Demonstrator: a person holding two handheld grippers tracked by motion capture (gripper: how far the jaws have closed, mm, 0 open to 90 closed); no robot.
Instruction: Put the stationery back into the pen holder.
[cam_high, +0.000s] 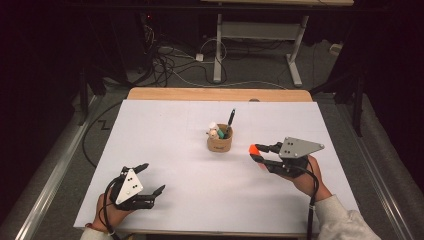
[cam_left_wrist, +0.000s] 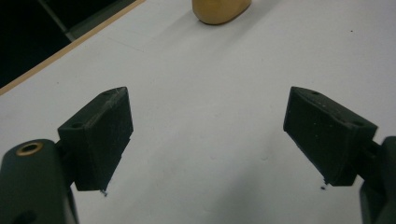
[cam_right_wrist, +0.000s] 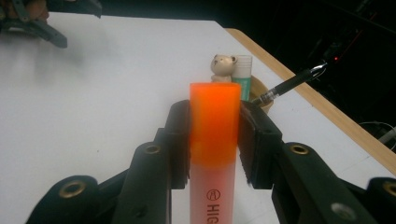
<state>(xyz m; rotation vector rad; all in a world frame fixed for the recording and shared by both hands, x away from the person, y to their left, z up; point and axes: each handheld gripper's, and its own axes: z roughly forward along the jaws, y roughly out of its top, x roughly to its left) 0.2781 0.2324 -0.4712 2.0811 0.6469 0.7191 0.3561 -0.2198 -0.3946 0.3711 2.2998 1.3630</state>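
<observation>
Orange highlighter hides cup behind right claw.

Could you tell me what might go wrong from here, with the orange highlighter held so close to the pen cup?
1. The pen cup is already crowded with a black pen, a bear-topped pen and a glue stick; pushing the orange highlighter in could jam it or tip the cup.
2. The left gripper is open and far from the cup, so nothing steadies it.
3. The right gripper might knock the leaning black pen.

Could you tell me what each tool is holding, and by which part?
The right tool grips an orange highlighter at its cap's base; the left tool holds nothing.
</observation>
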